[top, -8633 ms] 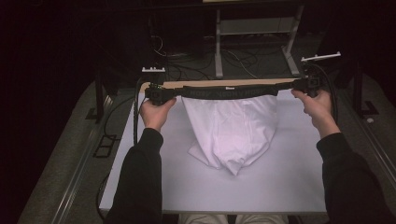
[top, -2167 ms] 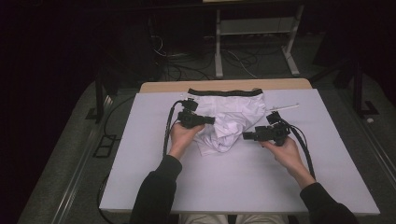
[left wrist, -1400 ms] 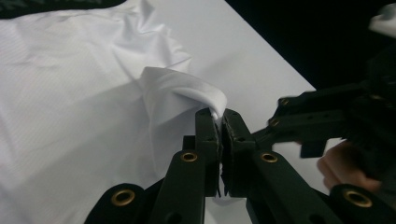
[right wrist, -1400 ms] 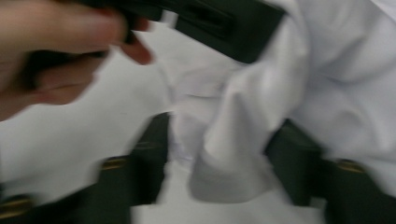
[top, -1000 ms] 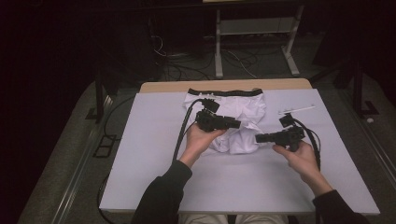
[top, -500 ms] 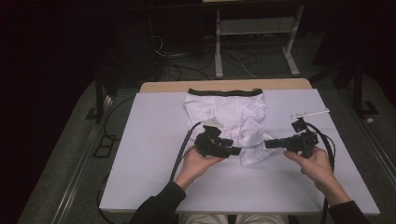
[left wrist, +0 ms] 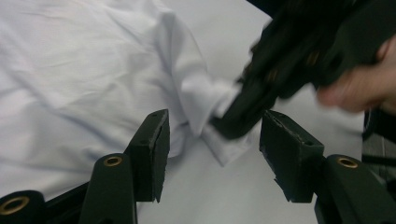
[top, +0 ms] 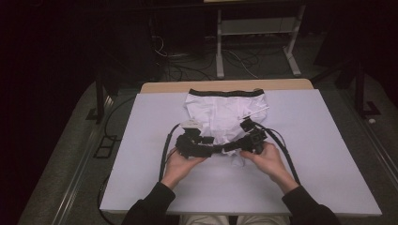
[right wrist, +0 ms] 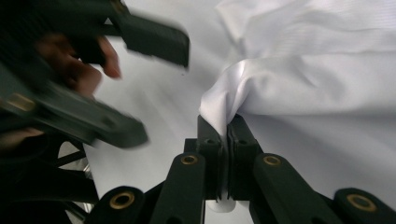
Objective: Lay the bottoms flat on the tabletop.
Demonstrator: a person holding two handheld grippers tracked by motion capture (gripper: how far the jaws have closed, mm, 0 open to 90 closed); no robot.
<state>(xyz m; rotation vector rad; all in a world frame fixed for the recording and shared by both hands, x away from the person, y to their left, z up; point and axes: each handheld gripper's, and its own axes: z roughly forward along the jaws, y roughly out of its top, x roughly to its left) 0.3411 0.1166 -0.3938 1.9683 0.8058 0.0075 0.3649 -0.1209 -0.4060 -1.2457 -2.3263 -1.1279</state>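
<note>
Right claw [right wrist: 227,135] pressed together, pinching a fold of the white underwear [right wrist: 308,79]; cloth bunched up out of the jaw tips and a bit poked out below them. In the high view right claw [top: 233,147] sat at the garment's near edge, pointing left, right hand [top: 267,157] wrapped behind it. Left claw [left wrist: 212,144] stood spread, jaws had just been opening, nothing pressed by the pads; the cloth's folded corner and the right claw's tip lay in the gap ahead of them, pads not touching either. In the high view left claw [top: 212,149] pointed right, tip to tip with the other claw, left hand [top: 180,164] under it. Underwear [top: 225,112] lay flat on the grey bench [top: 141,140], middle of it and toward the far side, black waistband [top: 224,93] at the far edge, near end pulled toward the person into a crumpled point between the claws. Cables [top: 165,147] looped from both claws over the bench. Dark sleeves [top: 150,206] came in from the bottom edge.
</note>
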